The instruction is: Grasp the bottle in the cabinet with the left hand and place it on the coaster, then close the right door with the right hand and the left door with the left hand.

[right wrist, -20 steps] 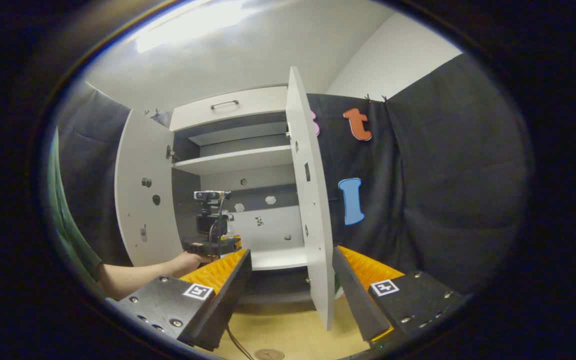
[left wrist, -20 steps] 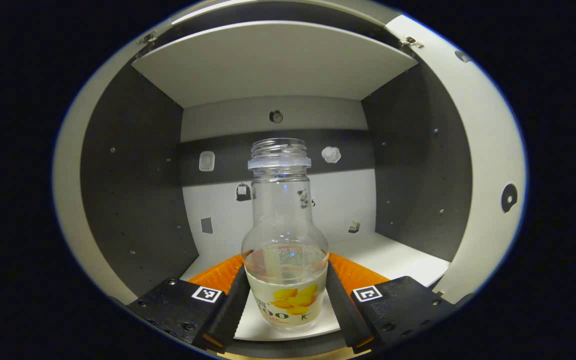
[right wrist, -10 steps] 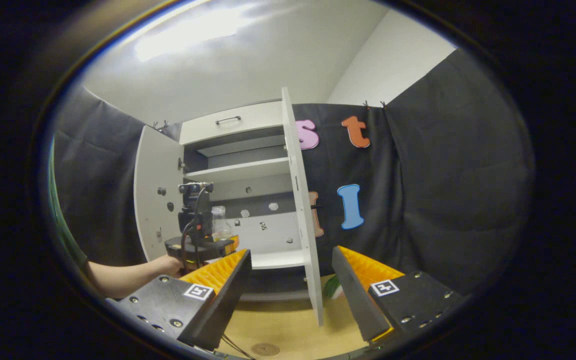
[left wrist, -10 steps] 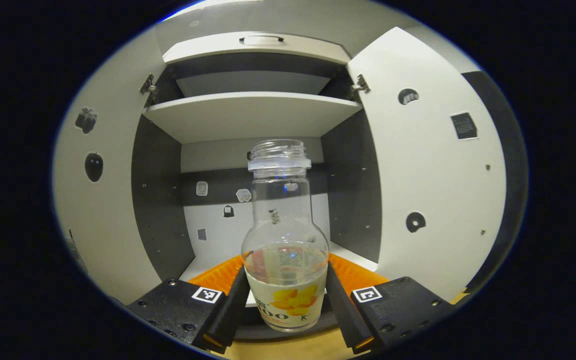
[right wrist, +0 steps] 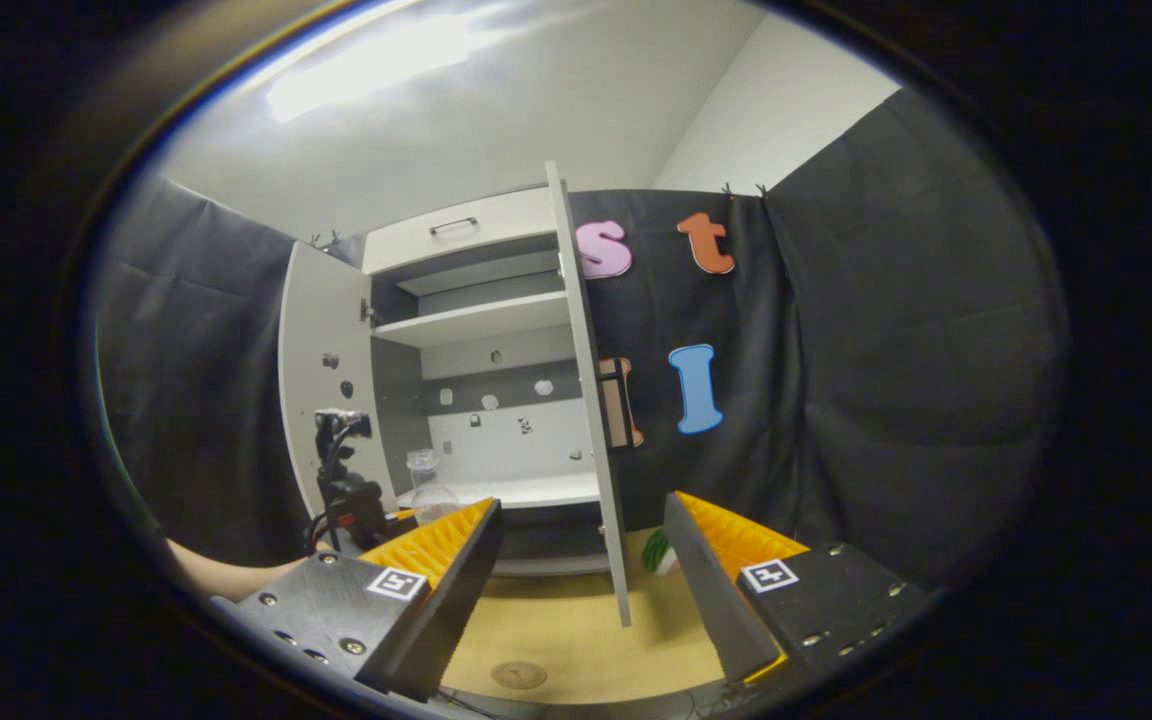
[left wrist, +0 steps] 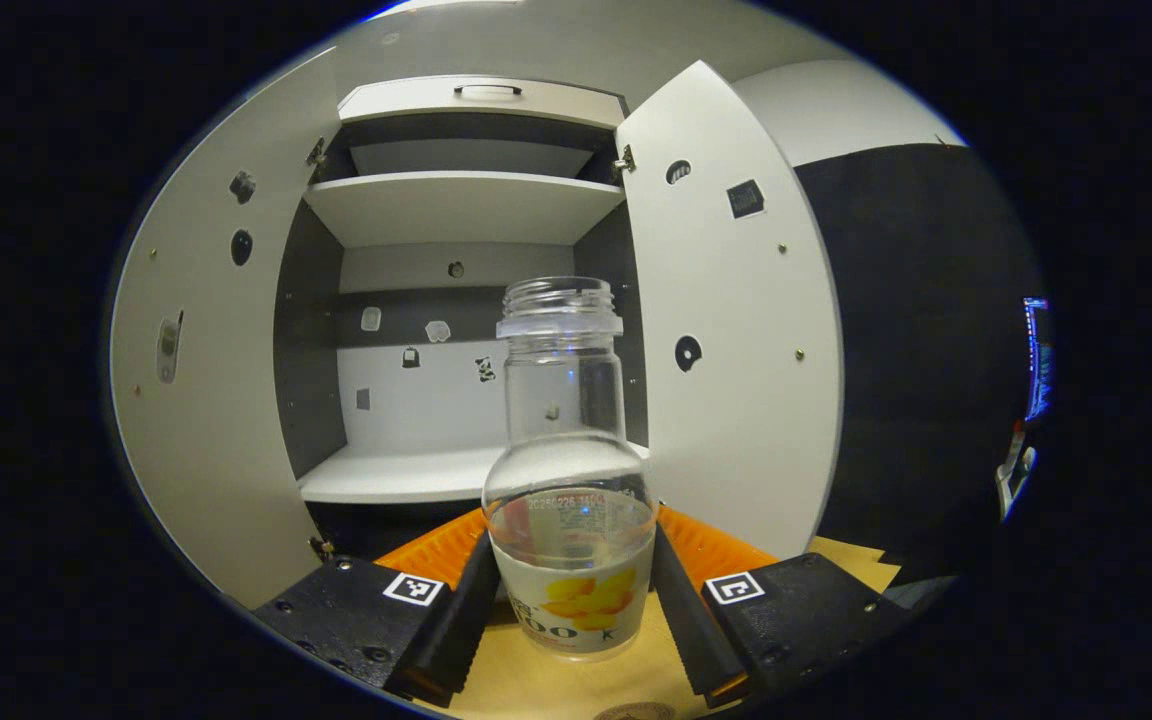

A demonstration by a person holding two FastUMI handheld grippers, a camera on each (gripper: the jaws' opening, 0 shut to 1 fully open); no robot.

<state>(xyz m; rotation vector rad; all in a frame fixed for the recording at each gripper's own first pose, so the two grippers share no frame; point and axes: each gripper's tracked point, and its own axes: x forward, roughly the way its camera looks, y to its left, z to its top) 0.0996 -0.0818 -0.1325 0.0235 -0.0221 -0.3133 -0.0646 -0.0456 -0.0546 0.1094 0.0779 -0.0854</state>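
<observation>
The cabinet (left wrist: 456,210) is seen at the far side of the booth with both doors swung wide: the left door (left wrist: 201,400) and the right door (left wrist: 736,360) stand open, and the lower shelf (left wrist: 386,480) inside is bare. In the right gripper view the same cabinet (right wrist: 476,320) is seen farther off, its right door (right wrist: 591,420) edge-on. In front of it lies the wooden worktop (right wrist: 556,640), on which a small round coaster (right wrist: 519,675) rests near the camera.

The bottle (left wrist: 571,470) is held clear of the cabinet, out in front of the shelf and above the worktop, upright between the fingers of the left gripper (left wrist: 572,590). That gripper is closed onto the bottle's lower body, both fingers pressing on the labelled band at either side. The right gripper (right wrist: 581,570) is held wide open with nothing between its fingers, near the free edge of the right door.

The bottle appears to be clear, rigid and uncapped, with a smooth wall that is judged to be slippery; a little liquid may be inside, though this cannot be told for certain. It is judged to be light, and best held low on the wide body, as now, and kept upright so that nothing is spilled from the open neck.
</observation>
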